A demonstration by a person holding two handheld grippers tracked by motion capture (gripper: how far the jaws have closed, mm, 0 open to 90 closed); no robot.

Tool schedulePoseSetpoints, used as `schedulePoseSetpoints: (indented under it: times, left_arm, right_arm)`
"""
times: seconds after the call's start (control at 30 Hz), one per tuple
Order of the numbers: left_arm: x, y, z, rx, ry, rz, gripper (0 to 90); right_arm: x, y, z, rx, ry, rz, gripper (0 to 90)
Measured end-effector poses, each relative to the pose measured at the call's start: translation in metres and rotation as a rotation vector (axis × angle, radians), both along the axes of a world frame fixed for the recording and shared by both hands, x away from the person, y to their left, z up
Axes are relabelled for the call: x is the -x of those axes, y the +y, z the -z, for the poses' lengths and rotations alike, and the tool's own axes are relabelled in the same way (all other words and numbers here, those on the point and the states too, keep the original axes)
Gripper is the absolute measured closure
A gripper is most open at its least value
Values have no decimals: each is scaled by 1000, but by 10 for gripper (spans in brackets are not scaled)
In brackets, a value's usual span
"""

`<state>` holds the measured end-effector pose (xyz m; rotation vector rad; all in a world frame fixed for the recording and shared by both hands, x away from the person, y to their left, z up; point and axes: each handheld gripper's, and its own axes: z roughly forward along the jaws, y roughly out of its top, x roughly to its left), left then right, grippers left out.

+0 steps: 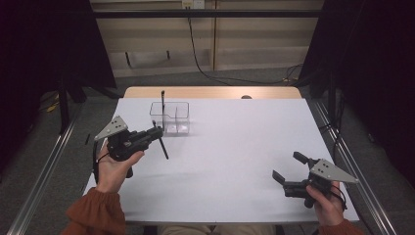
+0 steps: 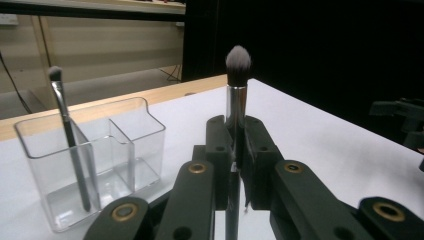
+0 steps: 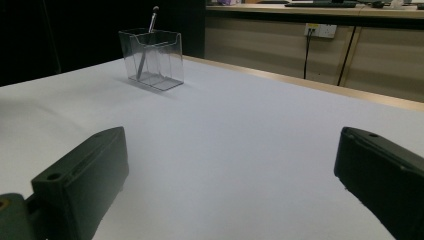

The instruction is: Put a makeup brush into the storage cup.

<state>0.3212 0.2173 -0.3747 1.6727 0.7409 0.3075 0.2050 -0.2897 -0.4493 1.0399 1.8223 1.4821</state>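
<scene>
The black two-jaw left gripper [image 1: 155,131], topped by a grey three-cornered plate, is held off the table by the person's left hand [image 1: 113,166], whose forearm is covered by a rust-orange sleeve [image 1: 93,210]. Its jaws are closed on the silver-and-black handle of a makeup brush [image 2: 236,107], with the pale bristle tip standing above them. The black right gripper [image 1: 289,171] is held low in the right hand [image 1: 325,201], jaws spread wide apart with nothing between them.

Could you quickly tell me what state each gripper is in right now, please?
Left gripper: fingers closed on a makeup brush, held upright.
Right gripper: fingers open, holding nothing.
</scene>
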Motion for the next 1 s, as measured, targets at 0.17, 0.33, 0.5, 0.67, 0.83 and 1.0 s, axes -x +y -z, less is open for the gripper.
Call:
schedulePoseSetpoints:
  times: [0.17, 0.33, 0.5, 0.67, 0.83, 1.0]
  left_arm:
    - [-6, 4, -1, -6, 1, -26, 837]
    - [-13, 5, -3, -21, 3, -38, 837]
    - [-19, 8, -10, -9, -10, -54, 837]
    - [-23, 12, -18, -4, -24, -79, 837]
    - [-33, 11, -26, -10, -40, -90, 837]
    - [-43, 7, -33, -30, -55, -91, 837]
  right_arm:
    - [2, 0, 0, -8, -4, 13, 5]
    - [3, 0, -1, -18, -4, 17, 0]
    - [2, 1, 0, -16, -4, 20, 0]
    - [1, 1, 0, -14, -1, 22, 0]
    - [0, 2, 1, -12, -1, 22, 0]
    - [0, 2, 1, -14, 2, 17, 0]
